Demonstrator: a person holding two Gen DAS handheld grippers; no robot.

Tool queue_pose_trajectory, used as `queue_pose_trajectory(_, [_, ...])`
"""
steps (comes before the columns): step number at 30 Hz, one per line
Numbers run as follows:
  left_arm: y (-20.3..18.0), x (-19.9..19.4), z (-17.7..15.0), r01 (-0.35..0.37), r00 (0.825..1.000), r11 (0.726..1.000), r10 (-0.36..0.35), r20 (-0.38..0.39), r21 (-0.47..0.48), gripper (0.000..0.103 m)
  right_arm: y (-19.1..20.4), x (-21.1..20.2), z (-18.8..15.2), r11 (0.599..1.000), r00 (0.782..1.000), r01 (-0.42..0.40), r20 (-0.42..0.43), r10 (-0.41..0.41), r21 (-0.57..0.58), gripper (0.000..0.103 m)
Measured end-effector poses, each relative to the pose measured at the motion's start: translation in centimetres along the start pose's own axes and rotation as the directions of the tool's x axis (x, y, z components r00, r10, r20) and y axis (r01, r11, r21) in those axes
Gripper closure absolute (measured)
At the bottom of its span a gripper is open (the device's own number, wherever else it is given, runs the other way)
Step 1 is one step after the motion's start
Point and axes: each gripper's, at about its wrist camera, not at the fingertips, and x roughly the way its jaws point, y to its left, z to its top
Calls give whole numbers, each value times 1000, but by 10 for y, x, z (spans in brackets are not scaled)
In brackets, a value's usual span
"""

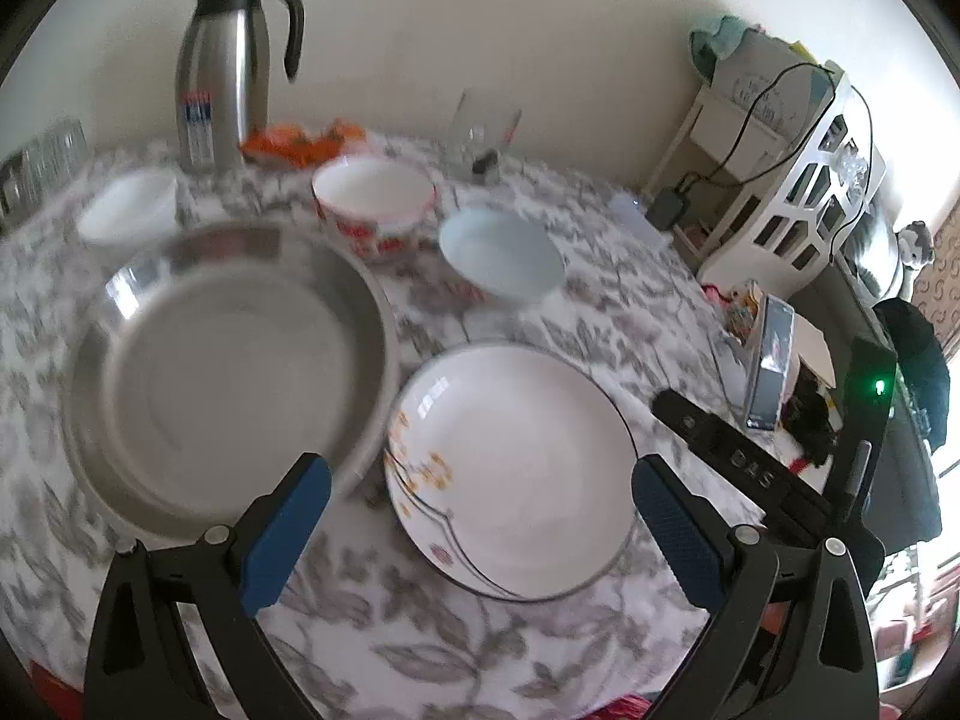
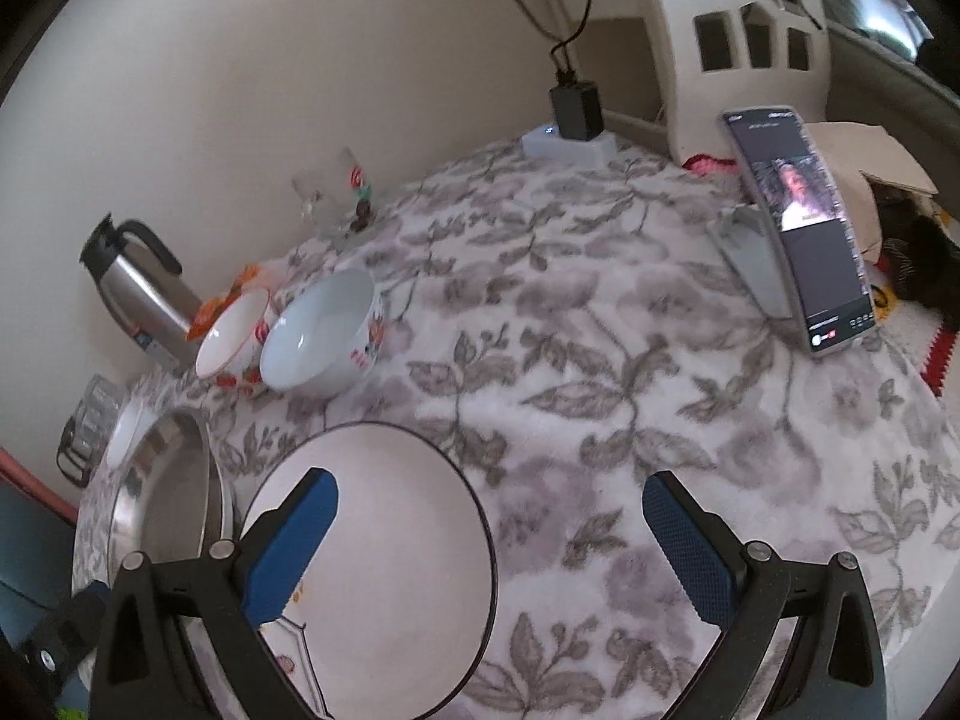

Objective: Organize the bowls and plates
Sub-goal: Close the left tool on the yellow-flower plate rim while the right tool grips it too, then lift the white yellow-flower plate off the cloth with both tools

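Note:
A white floral plate (image 1: 516,468) lies on the flowered tablecloth, between the open fingers of my left gripper (image 1: 480,480), which hovers above it, empty. Left of it sits a large steel dish (image 1: 228,372). Behind stand a red-patterned bowl (image 1: 372,204), a pale blue bowl (image 1: 501,252) and a small white bowl (image 1: 129,207). In the right wrist view my right gripper (image 2: 489,510) is open and empty over the plate (image 2: 384,558) and cloth; the steel dish (image 2: 168,492), red-patterned bowl (image 2: 231,330) and blue bowl (image 2: 318,330) lie to the left.
A steel thermos jug (image 1: 228,66), orange wrappers (image 1: 300,141) and a glass (image 1: 480,126) stand at the back by the wall. A phone (image 2: 804,228) leans on a stand at the right. A charger (image 2: 576,108) and white shelf (image 1: 798,180) are beyond.

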Motion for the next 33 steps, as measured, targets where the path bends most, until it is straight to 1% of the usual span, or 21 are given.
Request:
queue_pose_trajectory(2, [-1,8,-6,8,999,1000,-9,-45,-21,2,0,3,-2,1000,1000,-4,-15,4,1,5])
queue_pose_trajectory(4, [-1,16,-12,3,996,999,-6,-93,-34,3,-1,7,-3,1000,999,4,-33,-3,6,5])
queue_pose_trajectory(6, [1,24,-16,-1,991,999,-6,-131,-54,5,-3,12,-4,1000,999,1,-50,0,11,8])
queue_pose_trajectory(8, [3,29,-19,-6,988,997,-5,-152,-71,10,-5,16,-6,1000,997,-12,-73,13,24,23])
queue_pose_trajectory(10, [7,33,-21,-8,985,996,-8,-170,-93,14,-6,20,-7,999,995,-28,-94,31,37,25])
queue_pose_trajectory(11, [11,37,-23,-12,984,993,-9,-180,-115,15,-6,23,-9,998,993,-40,-106,44,40,28])
queue_pose_trajectory(13, [17,42,-25,-20,981,989,-9,-195,-148,28,-4,27,-10,998,991,-53,-122,58,36,34])
queue_pose_trajectory(15, [25,49,-28,-21,976,982,-20,-215,-186,32,-4,30,-13,997,988,-66,-140,72,45,38])
queue_pose_trajectory(16, [28,52,-30,-17,974,978,-31,-225,-207,36,-4,32,-14,997,986,-69,-147,75,47,41])
queue_pose_trajectory(17, [32,56,-31,-16,971,974,-39,-234,-228,39,-3,34,-15,996,985,-72,-155,78,45,48])
queue_pose_trajectory(18, [35,59,-33,-18,970,970,-42,-239,-242,47,-3,36,-16,996,983,-75,-162,81,42,51])
queue_pose_trajectory(19, [38,61,-34,-20,969,967,-44,-243,-256,49,-3,38,-17,996,982,-77,-171,82,39,56])
queue_pose_trajectory(20, [42,65,-35,-22,968,961,-49,-247,-275,53,-2,39,-18,996,981,-77,-178,82,37,60])
queue_pose_trajectory(21, [44,67,-36,-20,967,957,-54,-248,-289,58,-2,40,-18,996,979,-77,-184,83,36,61])
queue_pose_trajectory(22, [46,69,-37,-17,967,953,-61,-247,-302,64,-2,41,-19,996,979,-79,-188,84,36,65])
queue_pose_trajectory(26, [51,72,-36,-9,971,947,-69,-231,-320,73,-2,44,-20,996,976,-82,-196,89,45,73])
queue_pose_trajectory(28, [52,75,-36,-4,971,946,-74,-228,-325,78,-3,46,-20,996,976,-75,-201,83,47,74])
queue_pose_trajectory(30, [55,78,-37,-5,971,940,-77,-227,-341,82,-4,48,-21,996,975,-73,-208,83,56,77])
queue_pose_trajectory(33, [59,84,-37,-7,971,933,-80,-225,-360,89,-7,50,-22,996,974,-59,-216,71,64,85])
